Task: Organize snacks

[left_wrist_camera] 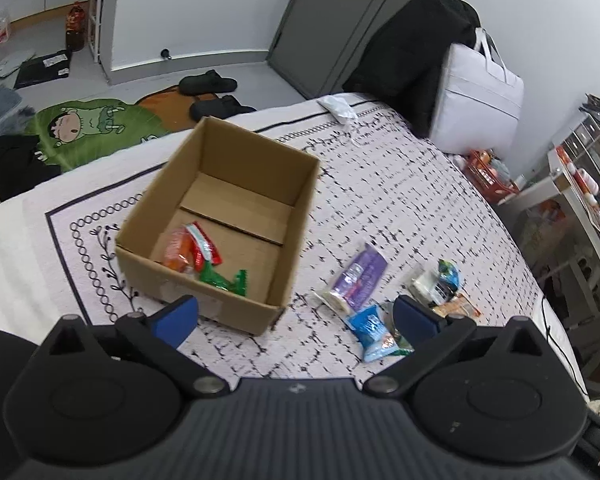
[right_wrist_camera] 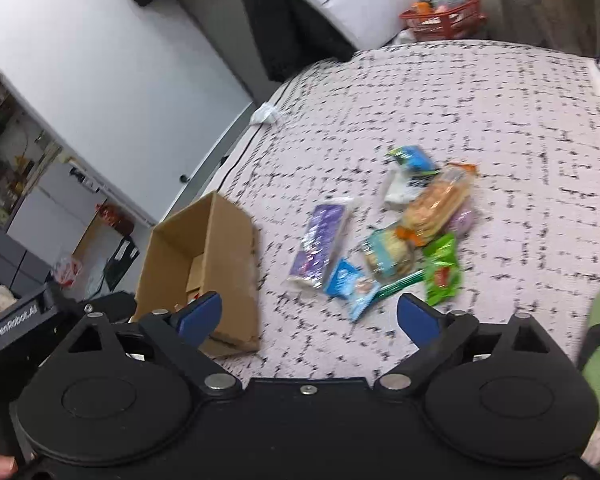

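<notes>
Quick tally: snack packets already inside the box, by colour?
Orange packet: 1
Red-and-white packet: 1
Green packet: 1
Total: 3, all in the near end of the cardboard box.

Both wrist views tilt down over the bed [left_wrist_camera: 400, 168] – sharing the cardboard box [left_wrist_camera: 220, 216] and snack pile [right_wrist_camera: 412, 232]

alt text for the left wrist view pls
Open cardboard box on a patterned bed cover, holding an orange packet and green packet. More snack packets lie loose to its right; the left gripper is open and empty.
</notes>
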The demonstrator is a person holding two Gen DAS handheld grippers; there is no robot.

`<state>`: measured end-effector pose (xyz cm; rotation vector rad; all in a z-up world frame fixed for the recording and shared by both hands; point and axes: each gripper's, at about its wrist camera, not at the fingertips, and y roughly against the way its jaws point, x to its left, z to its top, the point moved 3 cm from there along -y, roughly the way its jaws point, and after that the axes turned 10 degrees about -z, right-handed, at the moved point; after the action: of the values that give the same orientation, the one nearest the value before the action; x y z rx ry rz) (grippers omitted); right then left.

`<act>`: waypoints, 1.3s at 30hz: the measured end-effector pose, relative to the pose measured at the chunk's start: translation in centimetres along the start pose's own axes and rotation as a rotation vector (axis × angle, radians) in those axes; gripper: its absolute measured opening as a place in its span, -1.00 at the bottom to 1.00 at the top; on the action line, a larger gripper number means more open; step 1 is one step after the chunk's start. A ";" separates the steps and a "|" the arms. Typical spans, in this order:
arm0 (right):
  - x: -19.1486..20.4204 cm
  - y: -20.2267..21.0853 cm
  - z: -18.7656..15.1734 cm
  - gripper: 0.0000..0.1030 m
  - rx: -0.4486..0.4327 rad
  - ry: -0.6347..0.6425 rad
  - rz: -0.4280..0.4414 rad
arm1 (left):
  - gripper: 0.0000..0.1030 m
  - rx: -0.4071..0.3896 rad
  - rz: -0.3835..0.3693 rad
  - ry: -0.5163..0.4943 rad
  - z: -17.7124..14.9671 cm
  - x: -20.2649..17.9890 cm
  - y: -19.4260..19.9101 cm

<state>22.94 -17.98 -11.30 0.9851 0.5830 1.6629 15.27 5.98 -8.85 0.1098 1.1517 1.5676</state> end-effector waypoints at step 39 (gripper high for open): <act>-8.6 -4.0 3.4 0.62 0.070 -0.161 -0.101 | 0.71 0.115 -0.086 0.020 -3.7 -5.8 -10.5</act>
<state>28.74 -25.16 -15.28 1.1110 0.5761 1.4676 22.47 -2.00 -15.31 0.1191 1.2461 1.4301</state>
